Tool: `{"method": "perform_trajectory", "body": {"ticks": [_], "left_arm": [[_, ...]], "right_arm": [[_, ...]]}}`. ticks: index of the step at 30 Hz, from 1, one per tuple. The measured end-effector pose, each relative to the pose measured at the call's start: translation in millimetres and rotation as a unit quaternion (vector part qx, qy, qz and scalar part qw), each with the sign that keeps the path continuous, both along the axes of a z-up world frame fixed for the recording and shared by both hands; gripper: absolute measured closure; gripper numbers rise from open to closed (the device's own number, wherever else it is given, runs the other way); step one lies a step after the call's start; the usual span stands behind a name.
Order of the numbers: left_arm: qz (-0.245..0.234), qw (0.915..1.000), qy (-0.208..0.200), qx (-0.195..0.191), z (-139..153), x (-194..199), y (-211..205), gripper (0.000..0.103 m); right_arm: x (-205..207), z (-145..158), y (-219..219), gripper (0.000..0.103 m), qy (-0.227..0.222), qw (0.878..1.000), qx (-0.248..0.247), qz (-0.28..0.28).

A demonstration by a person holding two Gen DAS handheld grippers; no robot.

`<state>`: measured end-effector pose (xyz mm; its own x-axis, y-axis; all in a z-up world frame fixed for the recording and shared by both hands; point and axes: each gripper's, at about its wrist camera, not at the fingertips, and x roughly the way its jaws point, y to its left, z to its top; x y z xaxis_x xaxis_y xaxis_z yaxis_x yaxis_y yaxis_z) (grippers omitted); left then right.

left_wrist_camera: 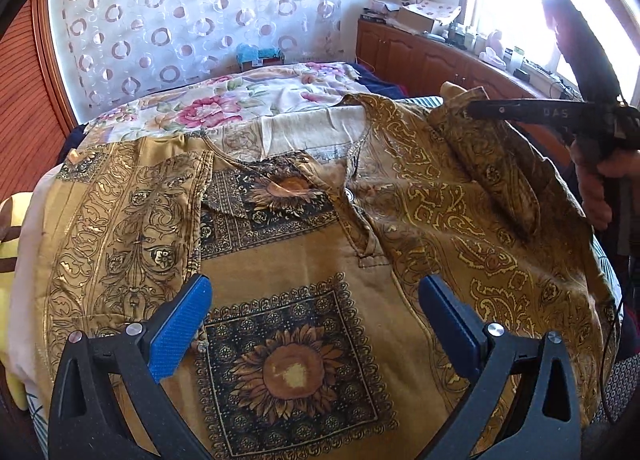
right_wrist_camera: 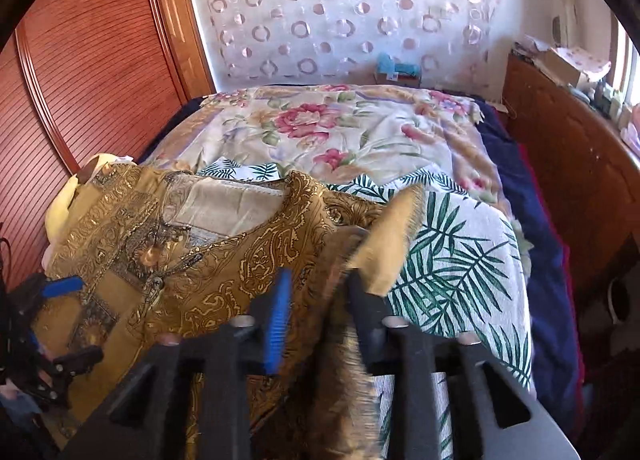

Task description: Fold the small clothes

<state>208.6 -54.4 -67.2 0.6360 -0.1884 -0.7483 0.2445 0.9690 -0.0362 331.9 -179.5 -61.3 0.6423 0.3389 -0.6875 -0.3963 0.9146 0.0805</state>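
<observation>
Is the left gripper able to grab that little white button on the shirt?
Probably yes. The left gripper hovers open above the shirt, and the button lies uncovered just ahead of its jaws. The right gripper holds a sleeve off to the side.

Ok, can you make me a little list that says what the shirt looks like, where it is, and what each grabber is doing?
garment: gold sunflower shirt, spread on the bed
left sleeve: folded in over the front
left gripper: open, over the shirt, holding nothing
right gripper: shut on the shirt's right sleeve, lifted
under shirt: palm-leaf cloth, floral bedspread
</observation>
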Motion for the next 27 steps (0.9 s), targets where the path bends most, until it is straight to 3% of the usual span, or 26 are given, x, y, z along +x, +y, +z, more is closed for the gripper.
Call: {"method": "perform_trajectory", "body": {"ticks": [9, 12, 19, 27], "left_arm": [[-0.001, 1.0000, -0.007, -0.007, 3, -2, 2, 0.000], [0.002, 0.9999, -0.009, -0.010, 3, -3, 4, 0.000], [0.006, 0.9999, -0.005, -0.011, 0, -5, 8, 0.000], [0.009, 0.9998, -0.011, -0.014, 4, -7, 16, 0.000]], "right_arm": [[3, -7, -4, 0.064, 0.017, 0.999, 0.029, 0.020], [-1, 0, -2, 0.064, 0.005, 1.000, 0.017, 0.014], [-21, 2, 2, 0.064, 0.005, 0.999, 0.027, 0.031], [-57, 6, -15, 0.064, -0.004, 1.000, 0.015, 0.007]]}}
